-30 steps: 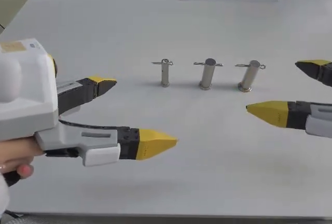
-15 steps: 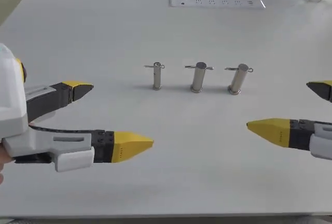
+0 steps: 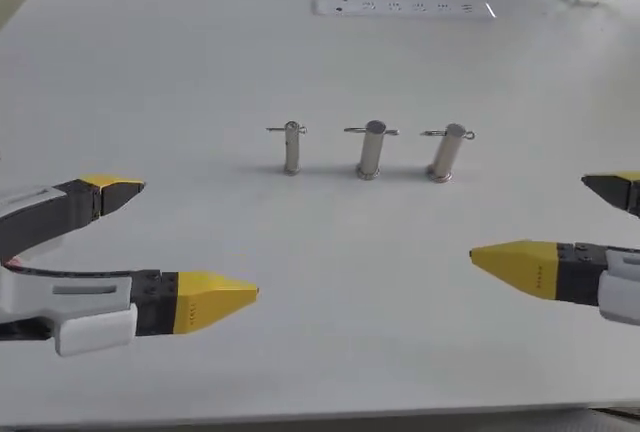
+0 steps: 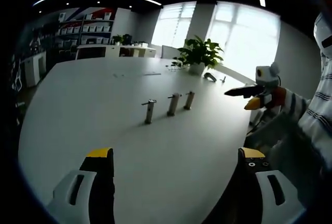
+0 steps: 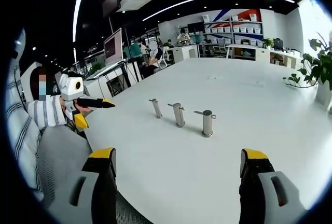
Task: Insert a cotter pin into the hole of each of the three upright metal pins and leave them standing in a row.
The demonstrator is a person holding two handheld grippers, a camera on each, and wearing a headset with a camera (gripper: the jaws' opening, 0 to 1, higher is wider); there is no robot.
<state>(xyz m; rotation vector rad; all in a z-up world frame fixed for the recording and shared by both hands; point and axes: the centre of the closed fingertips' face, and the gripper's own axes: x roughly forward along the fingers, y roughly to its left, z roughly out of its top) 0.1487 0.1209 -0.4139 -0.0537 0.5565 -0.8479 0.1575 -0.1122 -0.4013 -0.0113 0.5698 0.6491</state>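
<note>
Three metal pins (image 3: 371,149) stand in a row just nearer than the power strip (image 3: 404,8), each with a cotter pin (image 3: 286,129) through it. Nearer again, the left gripper (image 3: 197,240) and right gripper (image 3: 528,216) hang spread and empty. A careless sweep forward could topple a pin.

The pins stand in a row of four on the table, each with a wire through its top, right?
No, three, not four. The head view shows a left pin, middle pin and right pin in a row on the table, each with a wire through its top.
</note>
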